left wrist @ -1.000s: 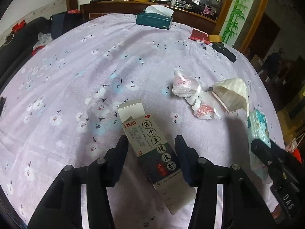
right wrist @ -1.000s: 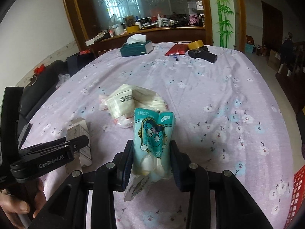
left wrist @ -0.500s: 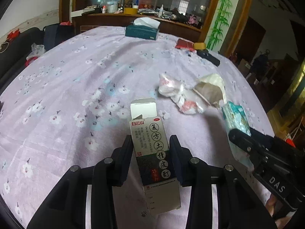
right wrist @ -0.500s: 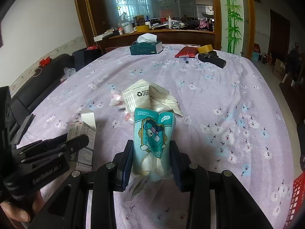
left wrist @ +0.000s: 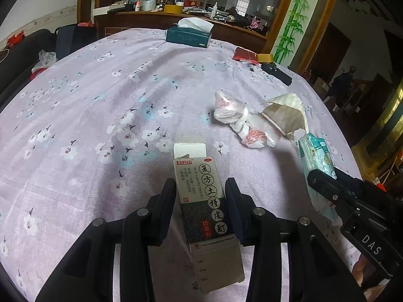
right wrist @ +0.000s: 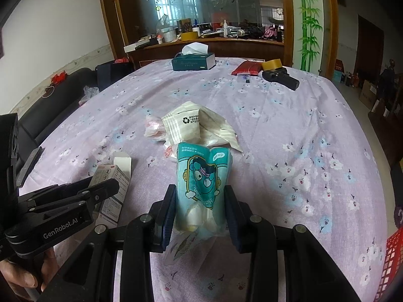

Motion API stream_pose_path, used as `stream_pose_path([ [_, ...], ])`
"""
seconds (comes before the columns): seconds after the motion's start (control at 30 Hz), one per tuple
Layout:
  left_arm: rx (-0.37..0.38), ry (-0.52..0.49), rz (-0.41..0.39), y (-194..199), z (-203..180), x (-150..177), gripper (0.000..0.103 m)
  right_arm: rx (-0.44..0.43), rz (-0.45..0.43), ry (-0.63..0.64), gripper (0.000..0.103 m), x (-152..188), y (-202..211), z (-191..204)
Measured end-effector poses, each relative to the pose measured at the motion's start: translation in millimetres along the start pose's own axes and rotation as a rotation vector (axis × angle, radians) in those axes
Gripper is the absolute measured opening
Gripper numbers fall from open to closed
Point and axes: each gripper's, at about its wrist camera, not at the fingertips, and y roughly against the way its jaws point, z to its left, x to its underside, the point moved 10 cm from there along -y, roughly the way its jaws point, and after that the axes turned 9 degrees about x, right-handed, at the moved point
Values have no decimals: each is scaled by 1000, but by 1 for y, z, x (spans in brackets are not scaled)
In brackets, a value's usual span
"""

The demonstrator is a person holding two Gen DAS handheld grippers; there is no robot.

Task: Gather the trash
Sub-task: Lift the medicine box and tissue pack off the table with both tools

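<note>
My left gripper is shut on a tall medicine box with an open white top flap, its pads against both long sides. The right gripper is shut on a teal cartoon-print packet that stands upright between its fingers. On the lilac flowered tablecloth beyond them lie a crumpled white paper bag and a clear plastic wrapper with red print. In the right wrist view the left gripper is at the lower left with the box.
At the far end of the table are a green tissue box, a red pouch, a yellow tape roll and a black device. A dark sofa runs along the left. A red basket is at the lower right.
The left jaws have closed in on the medicine box, which now stands straight between them. The right gripper still holds the teal packet and has barely moved.
</note>
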Motion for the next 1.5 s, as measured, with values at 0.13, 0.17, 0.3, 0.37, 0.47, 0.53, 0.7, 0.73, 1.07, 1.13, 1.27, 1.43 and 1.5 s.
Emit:
stream_pose_path([
  [0.13,-7,-5,-9,2,-2,0,37,-8,-13,-11,40,-3,4,-1],
  [0.17,-3,-2,-8,3,-3,1,35,-10,-18,-14,40,-3,5,-1],
  [0.3,-12,-31,-45,17,-12,2,34,-13,-26,-17,40,-5,9,-2],
  [0.37,-24,-61,-66,24,-17,3,34,-12,-32,-19,40,-5,10,-2],
  [0.47,-30,-76,-67,33,-18,9,34,-20,-18,-35,40,-3,10,-4],
  [0.53,-29,-84,-74,39,-20,11,34,-32,-4,-54,40,2,12,-6],
  [0.7,-36,-145,-119,58,-34,15,34,-57,-6,-75,40,21,42,-6],
  [0.73,-41,-164,-131,62,-38,17,34,-57,-15,-78,40,25,51,-6],
  [1.07,-56,-282,-178,84,-71,37,34,-33,-62,-103,40,57,106,-17],
  [1.13,-53,-296,-183,86,-76,39,34,-36,-53,-120,40,60,105,-20],
  [1.27,-54,-317,-192,88,-80,40,34,-34,-49,-143,40,64,107,-25],
  [1.43,-54,-324,-198,89,-83,41,34,-29,-46,-151,40,66,109,-26],
  [1.5,-58,-328,-200,89,-83,41,34,-31,-45,-150,40,66,109,-26],
])
